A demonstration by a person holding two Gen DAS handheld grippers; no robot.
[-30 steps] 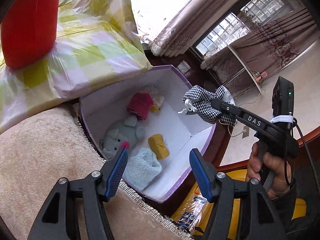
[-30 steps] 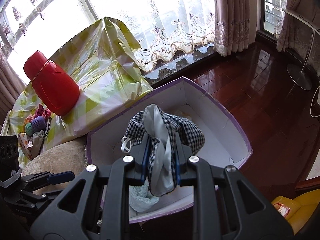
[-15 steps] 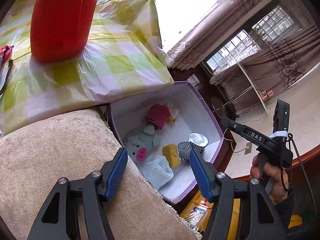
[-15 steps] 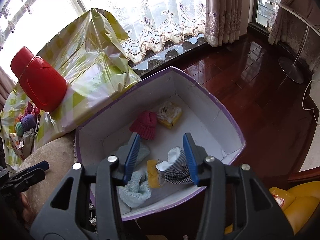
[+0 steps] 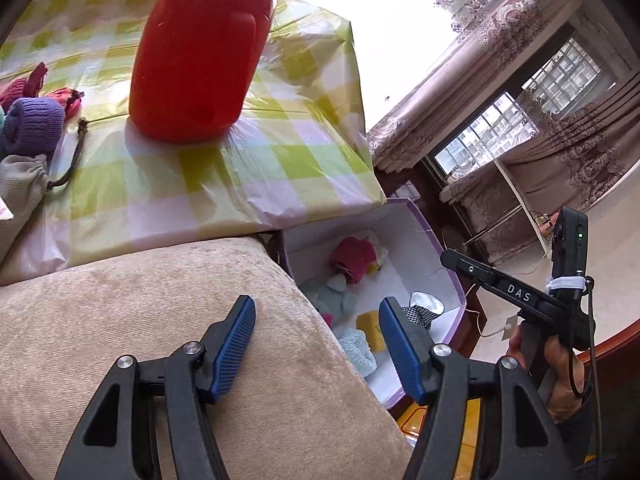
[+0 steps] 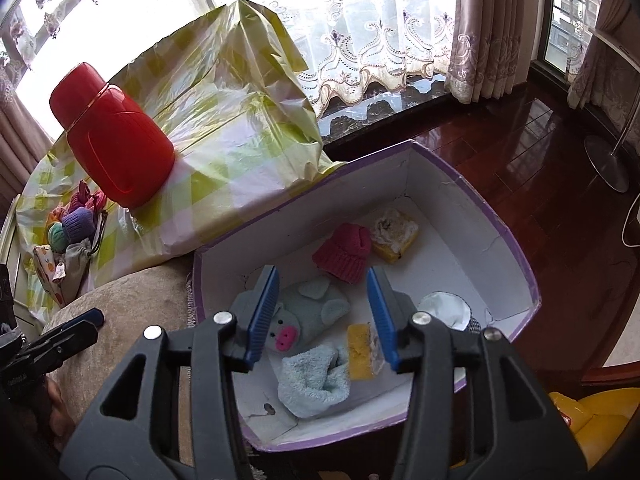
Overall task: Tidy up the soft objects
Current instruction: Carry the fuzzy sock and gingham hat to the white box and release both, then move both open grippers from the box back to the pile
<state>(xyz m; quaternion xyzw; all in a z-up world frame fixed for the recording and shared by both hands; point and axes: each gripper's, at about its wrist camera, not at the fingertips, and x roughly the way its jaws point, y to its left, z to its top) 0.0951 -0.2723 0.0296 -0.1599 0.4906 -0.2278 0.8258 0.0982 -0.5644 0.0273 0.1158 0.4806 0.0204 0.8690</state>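
Note:
An open white box with a purple rim [image 6: 512, 236] holds a grey pig plush [image 6: 308, 312], a pink knit hat [image 6: 344, 254], two yellow sponges [image 6: 394, 236], a light blue towel [image 6: 312, 380] and a checked pouch [image 6: 444, 310] lying by the right wall. My right gripper [image 6: 322, 316] hangs open above the box with nothing between its fingers. My left gripper [image 5: 316, 344] is open and empty over a beige cushion [image 5: 140, 300]. More soft items, a purple knit piece [image 5: 34, 126] and a grey drawstring pouch [image 5: 18, 192], lie on the checked tablecloth at the left.
A large red jug [image 5: 196, 60] stands on the green-checked tablecloth [image 5: 280, 160] behind the cushion. Dark polished wood floor [image 6: 560, 160] runs to the right of the box, with curtains and a lamp stand beyond. A yellow object [image 6: 600, 408] sits at the lower right.
The right gripper opened and let the checked pouch fall into the box, then drew back. The left gripper swung away from the box over the cushion, bringing the jug and table items into view.

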